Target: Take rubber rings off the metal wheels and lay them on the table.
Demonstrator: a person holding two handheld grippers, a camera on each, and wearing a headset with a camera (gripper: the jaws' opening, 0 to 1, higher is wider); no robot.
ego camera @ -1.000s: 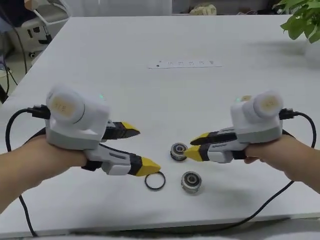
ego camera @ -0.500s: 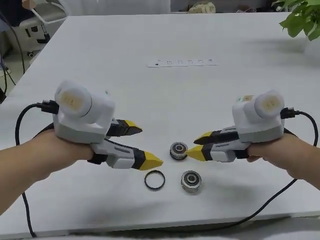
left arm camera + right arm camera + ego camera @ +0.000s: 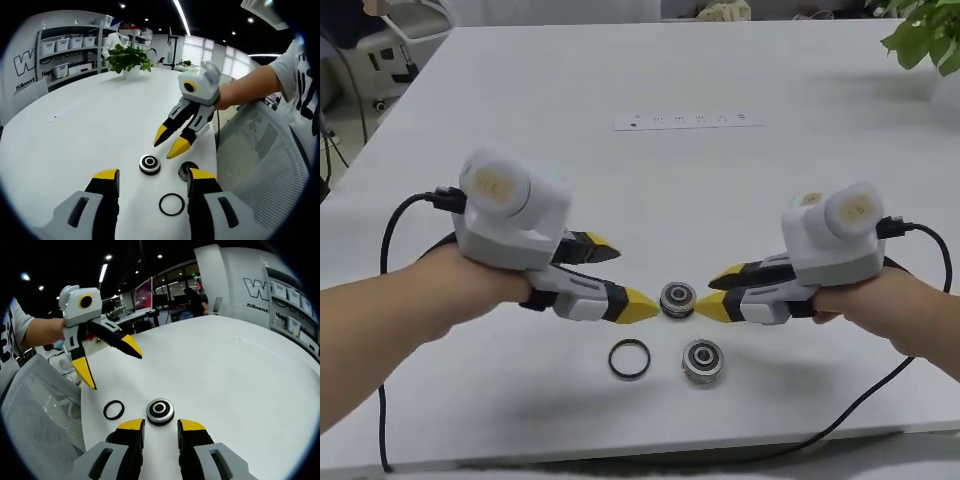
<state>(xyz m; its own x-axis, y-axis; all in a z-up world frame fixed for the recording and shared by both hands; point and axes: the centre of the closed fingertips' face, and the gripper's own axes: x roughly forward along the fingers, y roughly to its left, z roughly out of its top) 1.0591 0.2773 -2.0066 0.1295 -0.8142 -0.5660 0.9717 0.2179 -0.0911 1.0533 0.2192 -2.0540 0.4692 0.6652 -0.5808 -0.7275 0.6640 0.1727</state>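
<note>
My left gripper (image 3: pixel 630 278) is spread wide, and my right gripper (image 3: pixel 711 293) is parted more narrowly; both are empty. One metal wheel (image 3: pixel 677 299) sits on the desk (image 3: pixel 520 120) between their tips. Nearer me a loose rubber ring (image 3: pixel 629 359) lies beside a second wheel (image 3: pixel 703 361).

Tight by the near edge of the table (image 3: pixel 620 200), open beyond.
Between left gripper (image 3: pixel 635 280) and right gripper (image 3: pixel 708 295), a narrow gap plugged by a metal wheel (image 3: pixel 677 299); just nearer the edge, a rubber ring (image 3: pixel 610 360) and second wheel (image 3: pixel 703 361) side by side; farther out, bare top up to a flat power strip (image 3: pixel 687 122); leafy plant (image 3: pixel 925 35) at far right corner.
</note>
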